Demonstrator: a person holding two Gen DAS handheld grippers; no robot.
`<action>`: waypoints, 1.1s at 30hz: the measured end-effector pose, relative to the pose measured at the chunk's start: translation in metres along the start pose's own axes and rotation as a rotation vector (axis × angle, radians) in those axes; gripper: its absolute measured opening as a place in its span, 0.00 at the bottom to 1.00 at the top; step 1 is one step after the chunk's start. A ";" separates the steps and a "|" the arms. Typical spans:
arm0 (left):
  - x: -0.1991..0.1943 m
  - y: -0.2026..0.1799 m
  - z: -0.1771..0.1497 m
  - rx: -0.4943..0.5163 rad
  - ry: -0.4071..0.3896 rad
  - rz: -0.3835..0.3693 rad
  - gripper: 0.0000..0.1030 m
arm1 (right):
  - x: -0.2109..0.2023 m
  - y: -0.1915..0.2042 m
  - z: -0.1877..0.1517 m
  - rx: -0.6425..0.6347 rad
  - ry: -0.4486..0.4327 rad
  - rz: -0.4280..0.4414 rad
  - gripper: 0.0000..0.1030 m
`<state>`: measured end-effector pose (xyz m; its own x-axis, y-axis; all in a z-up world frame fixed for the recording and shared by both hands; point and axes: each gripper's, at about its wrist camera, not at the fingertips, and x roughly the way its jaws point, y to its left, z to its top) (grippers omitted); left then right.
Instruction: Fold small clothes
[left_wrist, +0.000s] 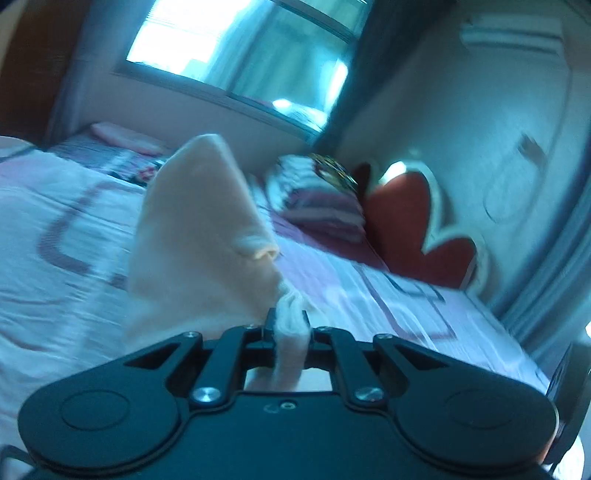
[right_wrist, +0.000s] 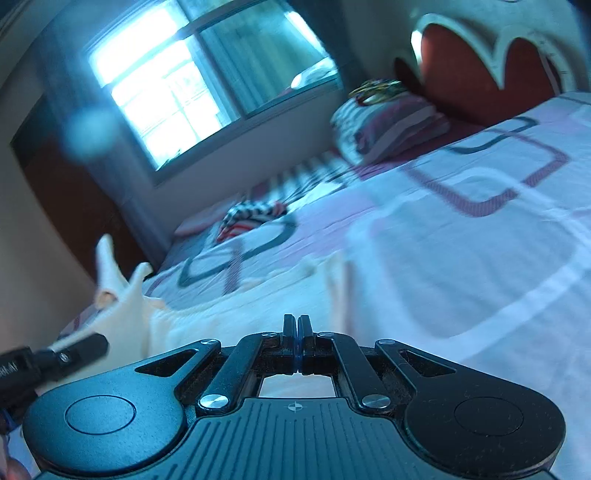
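Above the bed (left_wrist: 55, 221), left tool (left_wrist: 288, 321) clenched on a cream garment (left_wrist: 199, 229), seemingly lifted; right tool (right_wrist: 297, 328) clenched, empty.

The left tongs (left_wrist: 287, 319) are matte black: two rounded lobes, each with a pressed circle, and angled link arms with triangular cut-outs. Silver screws sit at the pivots, smaller ones near the narrow black fingers (left_wrist: 271, 325). The right tongs (right_wrist: 297, 325) have the same build, with a ribbed centre plate bearing a small crosshair mark, and a blue strip between the fingers (right_wrist: 289, 326).
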<state>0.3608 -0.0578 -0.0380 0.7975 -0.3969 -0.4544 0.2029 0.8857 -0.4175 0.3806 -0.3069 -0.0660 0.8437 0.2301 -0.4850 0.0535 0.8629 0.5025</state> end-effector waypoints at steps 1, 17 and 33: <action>0.008 -0.010 -0.010 0.005 0.031 -0.026 0.06 | -0.005 -0.007 0.002 0.009 -0.002 -0.012 0.00; 0.018 0.054 0.018 -0.032 0.051 0.107 0.68 | 0.005 -0.003 -0.005 -0.001 0.113 0.098 0.01; 0.050 0.092 0.014 -0.007 0.167 0.133 0.64 | 0.048 -0.001 -0.004 -0.007 0.156 0.092 0.47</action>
<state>0.4269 0.0070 -0.0879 0.7115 -0.3114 -0.6300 0.0977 0.9316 -0.3502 0.4191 -0.2947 -0.0928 0.7515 0.3753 -0.5425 -0.0244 0.8376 0.5457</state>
